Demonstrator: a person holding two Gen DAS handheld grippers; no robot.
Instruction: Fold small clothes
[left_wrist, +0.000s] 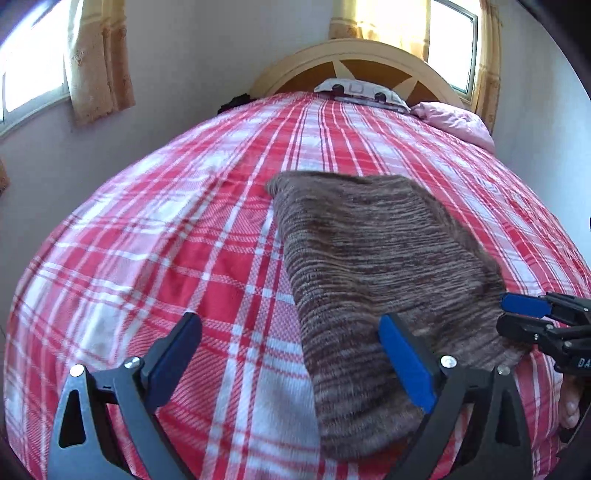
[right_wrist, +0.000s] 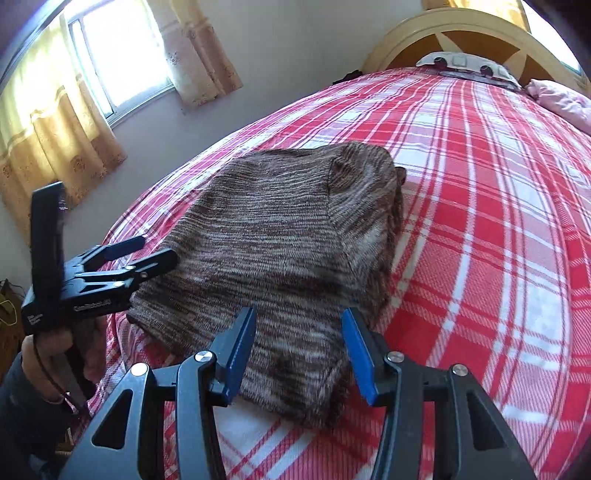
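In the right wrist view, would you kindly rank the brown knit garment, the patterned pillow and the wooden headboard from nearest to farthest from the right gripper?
From the right gripper, whose jaws stand open:
1. Brown knit garment: directly ahead, folded on the plaid bedspread, its near end lying between the fingers.
2. Patterned pillow: far end of the bed, upper right.
3. Wooden headboard: just behind the pillow, against the wall.

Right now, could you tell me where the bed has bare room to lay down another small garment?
Bare plaid bedspread lies left of the folded brown knit garment, toward the curtained window. More lies beyond it, up to the pillow. It is crowded at the garment's near end, where the left hand-held gripper and right hand-held gripper stand open.
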